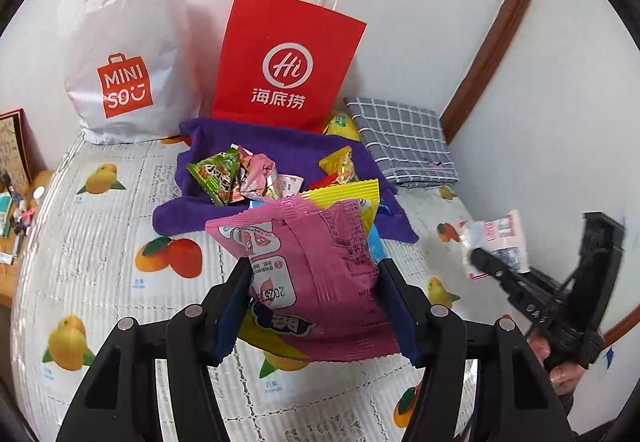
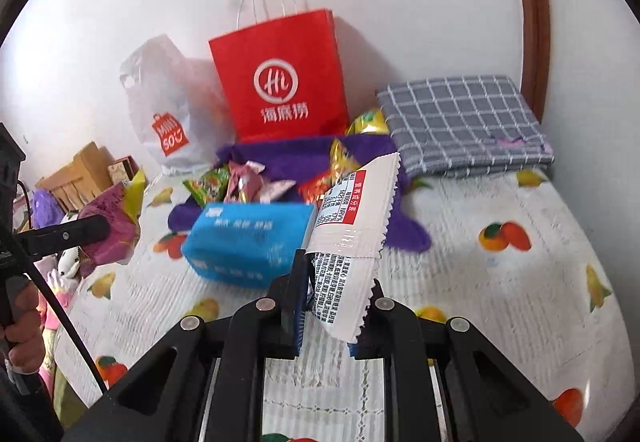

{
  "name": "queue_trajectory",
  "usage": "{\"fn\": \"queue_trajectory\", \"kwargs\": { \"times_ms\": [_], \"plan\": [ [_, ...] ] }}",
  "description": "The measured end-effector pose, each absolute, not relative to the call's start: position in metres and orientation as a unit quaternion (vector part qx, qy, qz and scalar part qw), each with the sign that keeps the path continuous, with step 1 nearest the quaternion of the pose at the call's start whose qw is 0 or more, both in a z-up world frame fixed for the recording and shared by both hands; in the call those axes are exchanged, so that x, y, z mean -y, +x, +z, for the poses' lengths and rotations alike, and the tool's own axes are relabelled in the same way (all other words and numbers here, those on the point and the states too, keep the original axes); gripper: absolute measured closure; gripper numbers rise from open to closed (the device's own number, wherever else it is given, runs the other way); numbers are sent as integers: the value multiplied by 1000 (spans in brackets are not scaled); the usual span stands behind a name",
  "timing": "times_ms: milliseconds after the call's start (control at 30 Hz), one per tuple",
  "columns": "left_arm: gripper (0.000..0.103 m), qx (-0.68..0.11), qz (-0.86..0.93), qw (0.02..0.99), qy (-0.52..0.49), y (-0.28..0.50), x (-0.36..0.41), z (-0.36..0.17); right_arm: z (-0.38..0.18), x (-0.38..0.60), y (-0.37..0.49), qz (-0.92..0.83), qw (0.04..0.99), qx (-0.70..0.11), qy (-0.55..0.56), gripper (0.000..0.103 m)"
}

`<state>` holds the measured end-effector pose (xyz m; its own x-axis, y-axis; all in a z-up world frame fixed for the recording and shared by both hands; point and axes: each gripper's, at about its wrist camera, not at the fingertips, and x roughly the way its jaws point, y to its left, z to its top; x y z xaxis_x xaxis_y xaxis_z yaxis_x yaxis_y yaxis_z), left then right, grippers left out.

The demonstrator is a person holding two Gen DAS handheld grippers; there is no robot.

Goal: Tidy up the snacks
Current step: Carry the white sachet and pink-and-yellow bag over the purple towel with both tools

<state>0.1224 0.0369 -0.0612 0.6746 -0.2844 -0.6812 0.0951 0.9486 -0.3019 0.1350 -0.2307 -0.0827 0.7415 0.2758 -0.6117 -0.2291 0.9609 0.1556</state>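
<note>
The fruit-print bed lies bare at near right, walled far and right, while the left gripper clamps a pink snack packet standing long-axis upward, and the right gripper pinches a white packet upright.

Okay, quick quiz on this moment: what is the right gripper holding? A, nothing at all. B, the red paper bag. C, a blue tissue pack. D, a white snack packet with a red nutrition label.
D: the right gripper has its jaws shut on the white snack packet, whose red label panel faces the right wrist camera, while the blue tissue pack lies on the bed behind it.
</note>
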Motion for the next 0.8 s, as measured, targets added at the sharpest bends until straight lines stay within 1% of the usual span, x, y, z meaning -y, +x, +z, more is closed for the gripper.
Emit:
{"fn": "queue_trajectory", "kwargs": {
  "times_ms": [133,267,467,633,800],
  "plan": [
    [42,-407,-84,905,-91,139,-32,-57,-70,231,144,127,935,-328,42,87],
    [42,-410,-101,901,-101,151,-39,-51,-61,227,155,134,934,-325,57,87],
    [42,-392,-92,911,-85,165,-55,-36,-46,214,176,140,938,-310,71,87],
    [42,-395,-95,909,-91,182,-68,-37,-44,203,203,140,936,-310,86,87],
    [42,-390,-93,915,-55,203,-76,-36,-47,193,226,135,937,-312,77,87]
  ]
}}
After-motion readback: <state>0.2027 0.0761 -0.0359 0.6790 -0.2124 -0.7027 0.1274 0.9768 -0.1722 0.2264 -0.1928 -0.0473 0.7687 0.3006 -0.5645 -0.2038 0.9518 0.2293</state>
